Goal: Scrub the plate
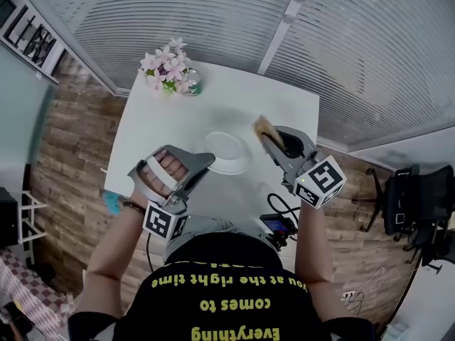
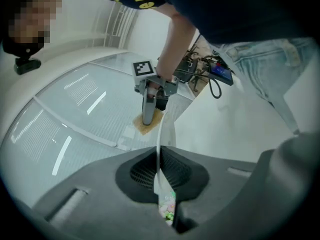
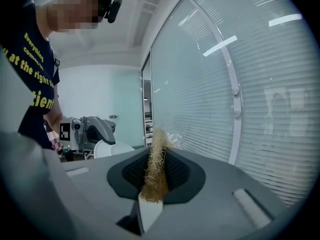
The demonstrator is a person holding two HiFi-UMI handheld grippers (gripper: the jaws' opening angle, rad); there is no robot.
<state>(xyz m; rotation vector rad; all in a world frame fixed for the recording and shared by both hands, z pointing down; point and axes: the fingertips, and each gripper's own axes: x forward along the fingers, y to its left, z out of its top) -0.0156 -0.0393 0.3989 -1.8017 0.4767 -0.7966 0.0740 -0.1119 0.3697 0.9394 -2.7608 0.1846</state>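
Nearest to the camera is the person's black shirt (image 1: 213,297) with yellow print, and just beyond it the two hands reach over the white bench (image 1: 284,112).

The left claw (image 1: 207,160) is closed tight on the near-left rim of the white plate (image 1: 229,153). In the left gripper view the plate (image 2: 161,149) stands edge-on between the pads, so it seems tilted up from the bench. Whether its far edge rests on the surface, I cannot tell.

The right claw (image 1: 267,131) is clamped on a tan fibrous scrubber (image 1: 264,125). In the right gripper view the fibres (image 3: 154,171) stick out between the pads. The scrubber hangs just to the right of the plate, near it but apart from it.

At the far left corner of the bench there are pink flowers (image 1: 166,66) and a green can (image 1: 193,84), well apart from the work.

In my judgement, both tools are ready and the step in hand is to bring the scrubber to the plate. Rubbing is not yet visible. The next move asks the right claw to go left until the fibres press flat on the plate's face. The left claw must hold firm, because a thin, smooth rim can turn or slip under side pressure.
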